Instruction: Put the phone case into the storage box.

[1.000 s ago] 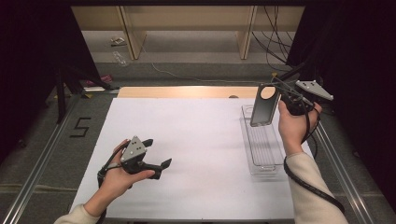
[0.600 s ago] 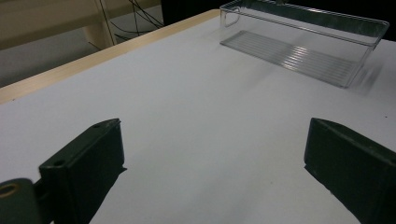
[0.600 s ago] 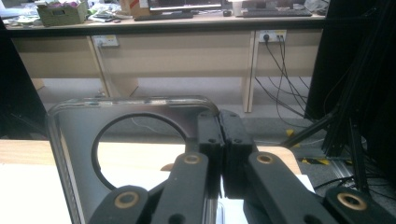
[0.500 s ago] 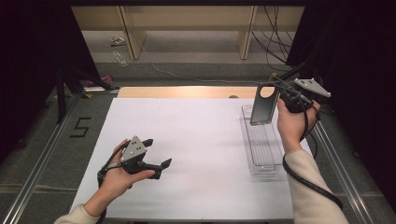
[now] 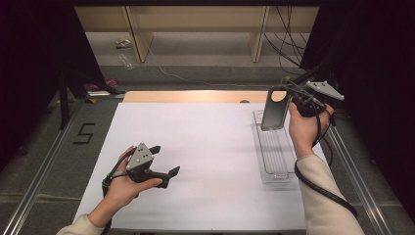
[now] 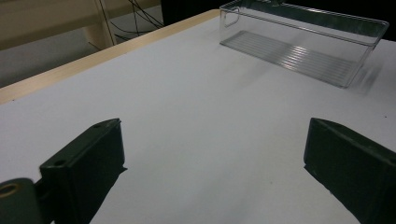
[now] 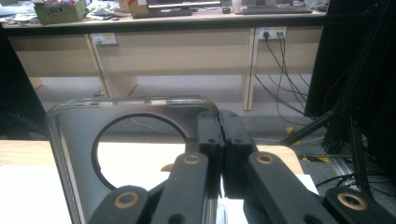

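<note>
My right gripper (image 5: pixel 292 102) is shut on a dark flat phone case (image 5: pixel 274 109) with a round cut-out, held upright above the far end of a clear plastic bin (image 5: pixel 274 155) at the table's right. In the right gripper view the case (image 7: pixel 79 154) fills the left half, and the jaws pinch its right edge at the gripper (image 7: pixel 219 140). My left gripper (image 5: pixel 164 160) rests low over the white table sheet near the front left, jaws wide open with nothing between them. Its view shows the open gripper (image 6: pixel 215 172) over bare sheet, with the bin (image 6: pixel 303 42) ahead.
The white sheet (image 5: pixel 205 147) covers the table, with a wooden strip (image 5: pixel 191 96) along the far edge. Metal rails run along both sides. Beyond the table are desk legs and cables (image 5: pixel 286 29) on the floor. A black cable trails from the right gripper along the forearm.
The right gripper with the phone case has shifted slightly; the case still hangs over the bin's far end. The left gripper has stayed put and open.
</note>
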Motion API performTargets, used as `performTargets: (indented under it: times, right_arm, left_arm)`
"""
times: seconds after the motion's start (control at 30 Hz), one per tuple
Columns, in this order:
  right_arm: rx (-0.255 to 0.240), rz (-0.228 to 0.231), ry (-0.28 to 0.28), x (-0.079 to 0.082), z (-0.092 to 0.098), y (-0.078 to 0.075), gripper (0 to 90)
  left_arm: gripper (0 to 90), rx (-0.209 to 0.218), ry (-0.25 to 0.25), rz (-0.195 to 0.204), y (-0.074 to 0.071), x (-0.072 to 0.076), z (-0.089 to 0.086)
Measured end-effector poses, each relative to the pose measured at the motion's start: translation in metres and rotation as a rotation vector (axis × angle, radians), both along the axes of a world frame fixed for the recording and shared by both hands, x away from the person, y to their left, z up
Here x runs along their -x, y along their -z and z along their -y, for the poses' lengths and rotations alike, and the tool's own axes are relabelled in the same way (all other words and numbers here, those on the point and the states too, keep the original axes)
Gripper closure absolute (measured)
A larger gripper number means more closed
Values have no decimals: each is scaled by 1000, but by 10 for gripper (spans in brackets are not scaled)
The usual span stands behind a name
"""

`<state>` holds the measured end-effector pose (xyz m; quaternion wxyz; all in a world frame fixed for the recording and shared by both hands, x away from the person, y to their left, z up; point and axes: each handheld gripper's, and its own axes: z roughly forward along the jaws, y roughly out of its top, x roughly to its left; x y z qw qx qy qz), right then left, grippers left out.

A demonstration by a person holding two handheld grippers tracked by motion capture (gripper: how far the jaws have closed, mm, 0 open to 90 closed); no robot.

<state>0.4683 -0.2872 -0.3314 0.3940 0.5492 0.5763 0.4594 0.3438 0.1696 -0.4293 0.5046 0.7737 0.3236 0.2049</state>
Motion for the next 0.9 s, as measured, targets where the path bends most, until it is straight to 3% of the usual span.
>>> performTargets:
  times: [0.9]
  right_arm:
    - [5, -14, 6, -11, -1, 0, 887]
  left_arm:
    - [48, 0, 1, -3, 0, 0, 0]
